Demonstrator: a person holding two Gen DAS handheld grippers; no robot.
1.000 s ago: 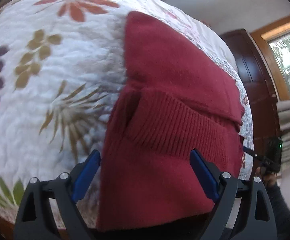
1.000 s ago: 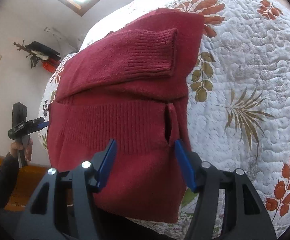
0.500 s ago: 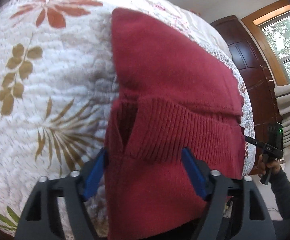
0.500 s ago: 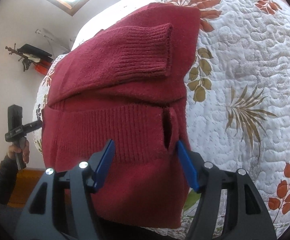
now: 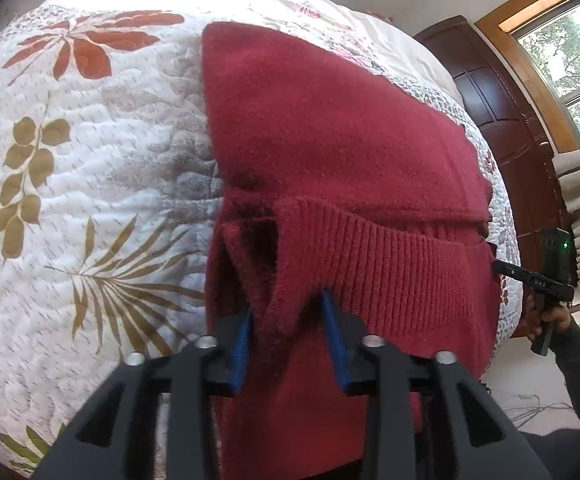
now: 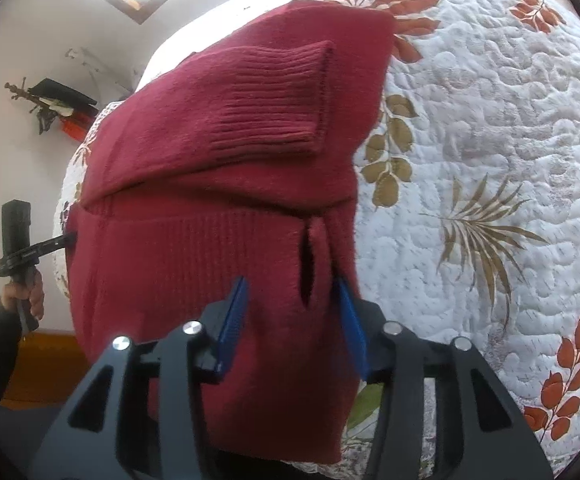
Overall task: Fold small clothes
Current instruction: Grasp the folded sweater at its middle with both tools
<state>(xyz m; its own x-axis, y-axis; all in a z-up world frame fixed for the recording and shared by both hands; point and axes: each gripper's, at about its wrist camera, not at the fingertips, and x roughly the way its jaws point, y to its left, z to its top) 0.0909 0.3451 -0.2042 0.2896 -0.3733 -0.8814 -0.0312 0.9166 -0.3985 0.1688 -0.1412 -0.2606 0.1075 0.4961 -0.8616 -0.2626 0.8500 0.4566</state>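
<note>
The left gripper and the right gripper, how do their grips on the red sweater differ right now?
The left gripper has its jaws narrowed, pinching a bunched corner of the red sweater; the right gripper stands wider, straddling the hem slit, fabric not yet clamped. Both sit at the near hem, over the floral quilt.

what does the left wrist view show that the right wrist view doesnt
Only the left wrist view shows the dark wooden door, the window beside it, and the left claw pinching a bunched corner of the red sweater.

Only the right wrist view shows the folded ribbed sleeve cuff lying on top, the black items hung on the wall, and the right claw straddling the hem slit.

Both show the sweater on the leaf-print quilt, with each claw at a near hem corner.
</note>
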